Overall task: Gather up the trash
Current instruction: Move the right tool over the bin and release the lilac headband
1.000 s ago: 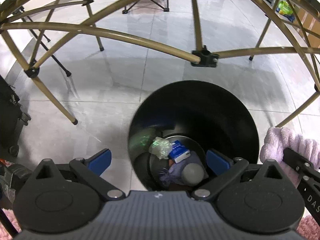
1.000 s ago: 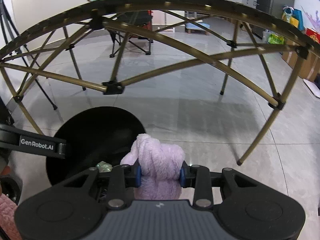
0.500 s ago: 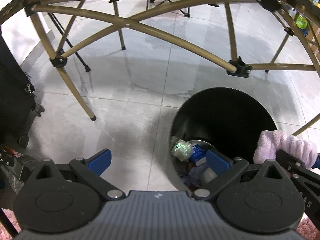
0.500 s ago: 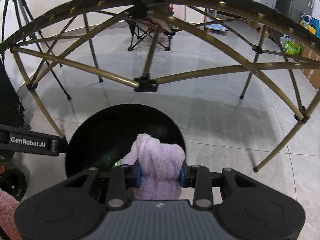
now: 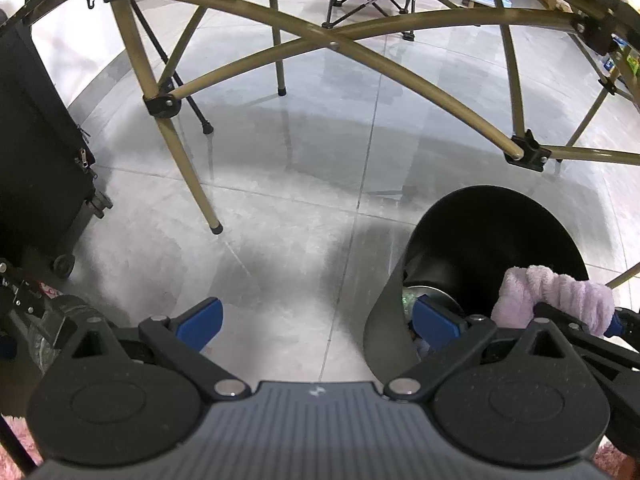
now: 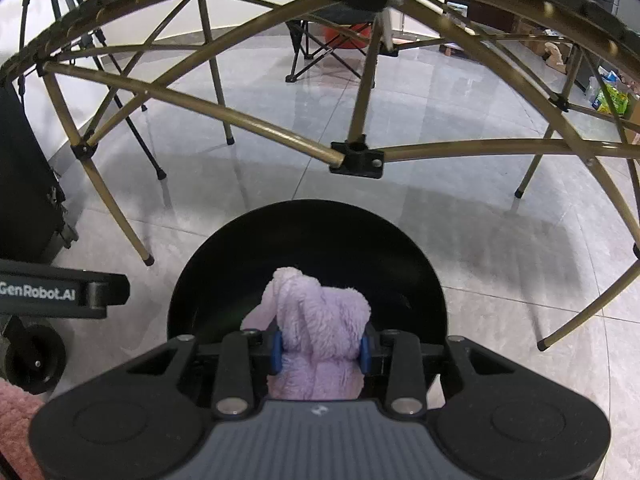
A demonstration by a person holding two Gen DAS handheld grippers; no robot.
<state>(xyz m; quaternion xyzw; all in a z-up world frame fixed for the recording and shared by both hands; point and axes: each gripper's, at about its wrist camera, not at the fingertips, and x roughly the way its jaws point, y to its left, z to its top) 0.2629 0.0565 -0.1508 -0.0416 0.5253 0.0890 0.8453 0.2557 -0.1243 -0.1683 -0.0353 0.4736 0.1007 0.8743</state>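
Shifted left gripper [image 5: 318, 318]; one bin [image 5: 500, 232]

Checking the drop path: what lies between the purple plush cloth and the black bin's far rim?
Nothing: in the right wrist view, only the bin's dark inner wall shows beyond the cloth.

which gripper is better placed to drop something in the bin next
Right. The right gripper is shut on the purple cloth over the bin; the left gripper is open, empty, mostly over floor.

Even, bright indoor light; the glossy tiled floor [image 5: 304, 184] shows pale glare and soft frame shadows. Fisheye bends the frame tubes [image 6: 256, 124] at the edges; the bin's [image 6: 320, 240] inside is dark.
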